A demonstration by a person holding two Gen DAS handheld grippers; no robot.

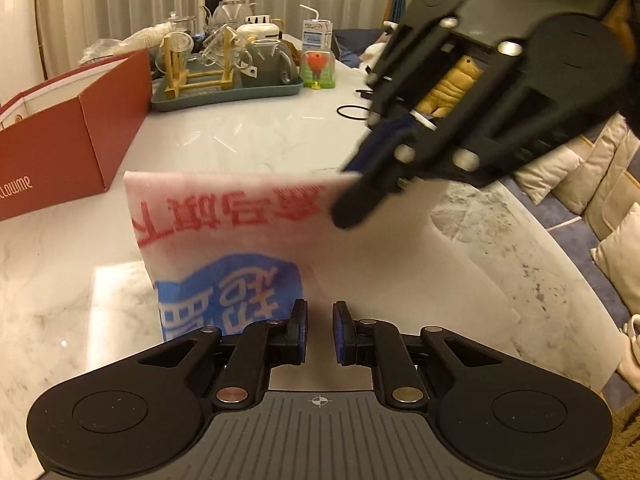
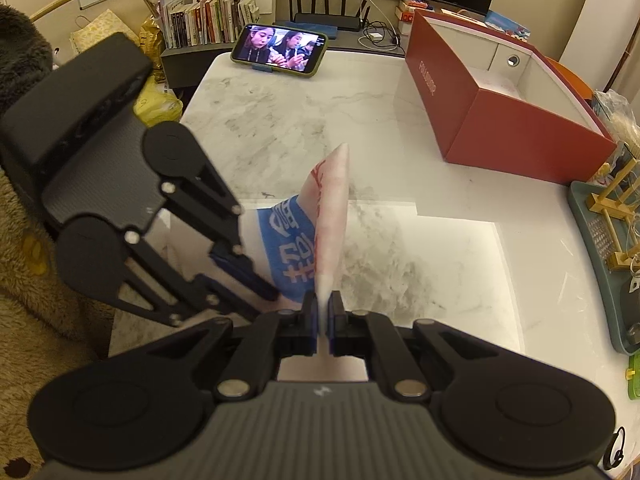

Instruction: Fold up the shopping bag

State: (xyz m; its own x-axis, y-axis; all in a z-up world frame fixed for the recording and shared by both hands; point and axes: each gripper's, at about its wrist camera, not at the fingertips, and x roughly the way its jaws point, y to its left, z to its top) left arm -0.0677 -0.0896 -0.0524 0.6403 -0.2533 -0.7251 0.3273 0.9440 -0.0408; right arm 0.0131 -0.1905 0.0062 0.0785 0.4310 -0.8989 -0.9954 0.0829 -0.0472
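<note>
The shopping bag (image 1: 224,232) is white plastic with red and blue print. It is lifted partly off the marble table (image 1: 248,136), one flap raised upright. My right gripper (image 2: 323,314) is shut on the bag's edge (image 2: 332,216) and holds that flap up; it shows in the left wrist view (image 1: 352,196) at the bag's upper right corner. My left gripper (image 1: 319,330) is open over the bag's near part, with nothing between its pads. It shows in the right wrist view (image 2: 256,280) at the left, low against the blue print.
An open red box (image 1: 60,136) stands at the left, also in the right wrist view (image 2: 500,112). A teal tray (image 1: 224,92) with glassware, a milk carton (image 1: 316,34) and a green toy (image 1: 318,68) sit at the back. A phone (image 2: 280,50) stands at the table's far end.
</note>
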